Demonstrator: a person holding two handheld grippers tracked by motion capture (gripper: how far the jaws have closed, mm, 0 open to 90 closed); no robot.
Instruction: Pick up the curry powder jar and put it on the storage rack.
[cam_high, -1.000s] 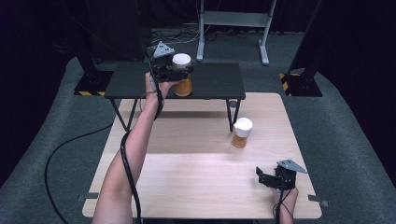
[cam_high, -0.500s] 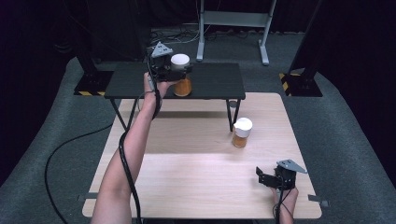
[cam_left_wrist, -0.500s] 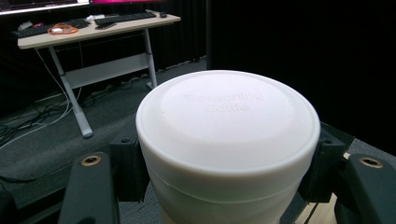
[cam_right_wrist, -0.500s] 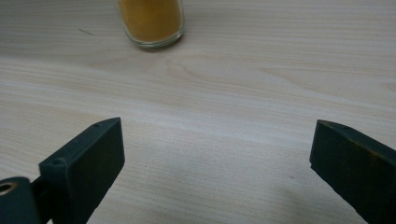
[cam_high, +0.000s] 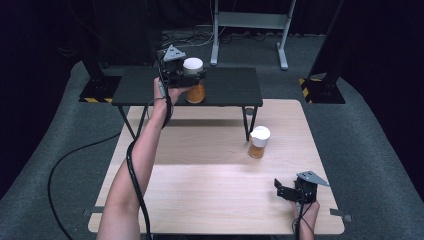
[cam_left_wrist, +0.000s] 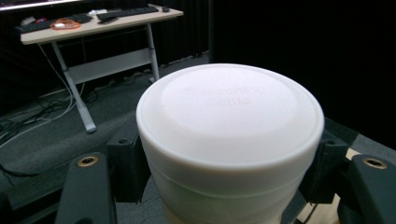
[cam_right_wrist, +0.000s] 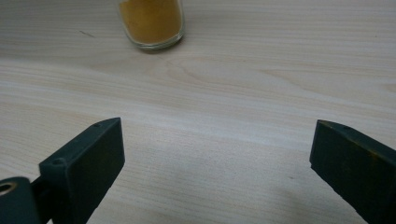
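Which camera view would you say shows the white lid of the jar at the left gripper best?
The left gripper view: the white lid is close, between that gripper's jaws. The high view shows it small and distant; the right gripper view shows another jar's base.

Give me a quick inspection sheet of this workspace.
Surface: wooden table, black shelf at its far edge.
Job's things: white-lidded jar on the shelf; second jar on the table.
Clutter: nothing seen.
Grippers: left gripper around the shelf jar's lid, jaws just been opening; right gripper open over bare wood.
Cables: cable trails onto the carpet.
Surroundings: grey carpet, desk behind.
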